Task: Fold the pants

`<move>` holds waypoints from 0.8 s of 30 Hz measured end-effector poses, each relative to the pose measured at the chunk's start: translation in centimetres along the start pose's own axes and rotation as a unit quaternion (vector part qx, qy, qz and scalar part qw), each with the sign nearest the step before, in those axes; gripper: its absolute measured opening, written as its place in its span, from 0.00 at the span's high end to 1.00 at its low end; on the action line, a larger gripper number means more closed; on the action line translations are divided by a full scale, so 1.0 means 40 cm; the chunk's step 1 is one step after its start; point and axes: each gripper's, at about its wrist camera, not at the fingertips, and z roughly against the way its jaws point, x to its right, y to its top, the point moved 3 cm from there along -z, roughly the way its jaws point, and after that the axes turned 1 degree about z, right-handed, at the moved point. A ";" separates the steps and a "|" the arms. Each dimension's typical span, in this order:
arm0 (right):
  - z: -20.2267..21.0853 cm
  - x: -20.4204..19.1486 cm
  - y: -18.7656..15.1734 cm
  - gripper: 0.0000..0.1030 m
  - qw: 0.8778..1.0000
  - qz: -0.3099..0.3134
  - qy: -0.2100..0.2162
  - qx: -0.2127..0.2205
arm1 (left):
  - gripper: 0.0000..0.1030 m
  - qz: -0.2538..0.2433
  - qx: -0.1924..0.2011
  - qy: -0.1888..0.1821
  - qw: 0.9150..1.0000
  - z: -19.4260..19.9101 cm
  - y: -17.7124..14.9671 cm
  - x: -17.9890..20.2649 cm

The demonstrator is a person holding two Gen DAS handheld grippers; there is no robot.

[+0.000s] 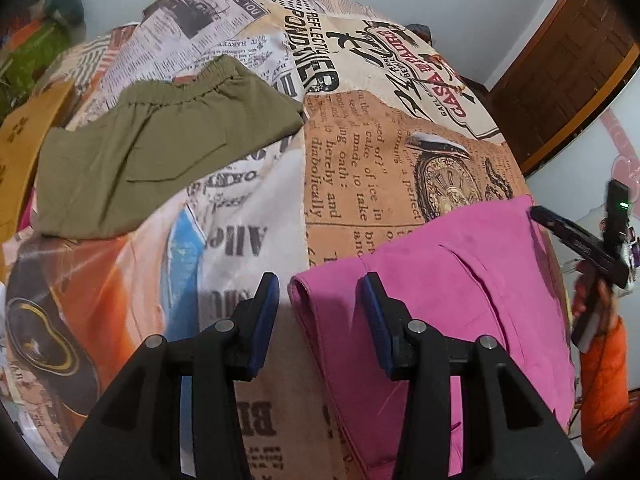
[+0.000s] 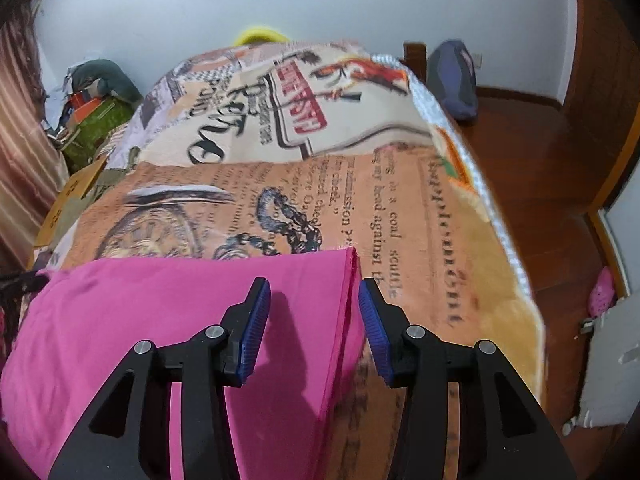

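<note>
Pre-grasp step: my left gripper (image 1: 318, 300) and right gripper (image 2: 314, 306) part-open, empty, over pink pants (image 1: 452, 292) edges. Next: lower, pinch.

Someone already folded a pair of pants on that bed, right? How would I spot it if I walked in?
Look at the bed, covered with a newspaper-print blanket. The folded olive-green pants lie on it toward the far left, well apart from the pink pants at the near edge. Their dull green colour, gathered elastic waistband and flat pocket flap set them apart from the bright pink pair.
</note>
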 end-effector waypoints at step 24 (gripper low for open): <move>-0.026 -0.036 0.000 0.96 0.996 0.069 -0.055 -0.010 | 0.89 -0.086 0.050 0.109 0.989 0.034 -0.044 0.048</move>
